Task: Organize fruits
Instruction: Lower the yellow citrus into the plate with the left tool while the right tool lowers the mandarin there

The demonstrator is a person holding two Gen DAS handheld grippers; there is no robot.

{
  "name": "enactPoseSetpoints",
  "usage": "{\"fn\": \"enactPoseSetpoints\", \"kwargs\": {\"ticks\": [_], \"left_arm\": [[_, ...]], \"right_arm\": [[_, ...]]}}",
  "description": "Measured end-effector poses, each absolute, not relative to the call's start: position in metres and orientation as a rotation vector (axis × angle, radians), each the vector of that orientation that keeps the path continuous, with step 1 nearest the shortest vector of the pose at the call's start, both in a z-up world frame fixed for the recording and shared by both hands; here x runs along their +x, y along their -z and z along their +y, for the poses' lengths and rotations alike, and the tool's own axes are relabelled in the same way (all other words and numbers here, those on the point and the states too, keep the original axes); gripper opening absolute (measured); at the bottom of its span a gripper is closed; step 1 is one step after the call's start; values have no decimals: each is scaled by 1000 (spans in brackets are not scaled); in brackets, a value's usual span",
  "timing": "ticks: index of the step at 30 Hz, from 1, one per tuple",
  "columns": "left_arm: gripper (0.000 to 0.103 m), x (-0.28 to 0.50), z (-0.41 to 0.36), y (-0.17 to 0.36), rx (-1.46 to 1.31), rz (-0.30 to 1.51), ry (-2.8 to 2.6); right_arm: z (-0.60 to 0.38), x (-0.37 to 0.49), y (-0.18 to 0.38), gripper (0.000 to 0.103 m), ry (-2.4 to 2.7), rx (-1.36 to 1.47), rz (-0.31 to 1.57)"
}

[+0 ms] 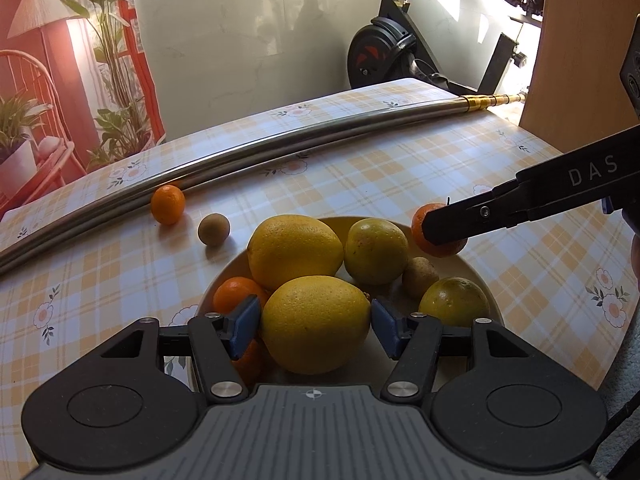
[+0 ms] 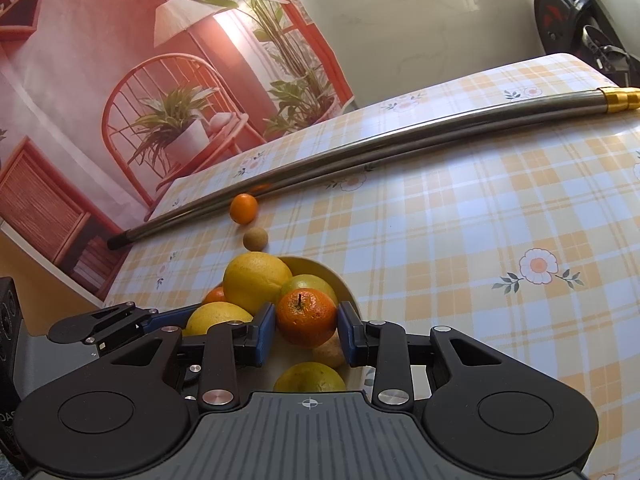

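Straddling a big yellow citrus (image 1: 316, 324) in the cream bowl (image 1: 476, 276), the left hand-held gripper (image 1: 316, 326) looks clamped on it, while the right hand-held gripper (image 2: 306, 330) grasps a mandarin (image 2: 306, 317) above the rim, leaving a small orange (image 2: 243, 208) and brown fruit (image 2: 255, 238) on the table (image 2: 460, 240).

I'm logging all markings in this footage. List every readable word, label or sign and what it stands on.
"DAS": pale letters on the black body of the right tool, seen from the left wrist camera; the word runs off the frame edge.
Pale marks on the black device at the left edge of the right wrist view: too cut off to read.
Nothing else carries text.
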State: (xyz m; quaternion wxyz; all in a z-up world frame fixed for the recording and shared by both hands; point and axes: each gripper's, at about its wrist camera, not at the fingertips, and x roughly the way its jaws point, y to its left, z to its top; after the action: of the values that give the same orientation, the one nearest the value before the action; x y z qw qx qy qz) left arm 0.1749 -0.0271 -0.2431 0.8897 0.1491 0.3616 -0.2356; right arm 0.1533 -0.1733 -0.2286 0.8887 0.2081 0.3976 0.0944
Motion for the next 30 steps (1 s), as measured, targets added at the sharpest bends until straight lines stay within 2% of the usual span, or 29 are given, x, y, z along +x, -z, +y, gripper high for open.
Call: {"fn": "enactPoseSetpoints", "kwargs": {"ticks": [17, 30], "left_arm": [[63, 174, 13, 209, 88, 683, 396], [63, 175, 29, 205, 34, 696, 327]], "right_arm": [[-158, 161, 232, 31, -256, 381, 882], [-154, 163, 235, 33, -258, 361, 900]]}}
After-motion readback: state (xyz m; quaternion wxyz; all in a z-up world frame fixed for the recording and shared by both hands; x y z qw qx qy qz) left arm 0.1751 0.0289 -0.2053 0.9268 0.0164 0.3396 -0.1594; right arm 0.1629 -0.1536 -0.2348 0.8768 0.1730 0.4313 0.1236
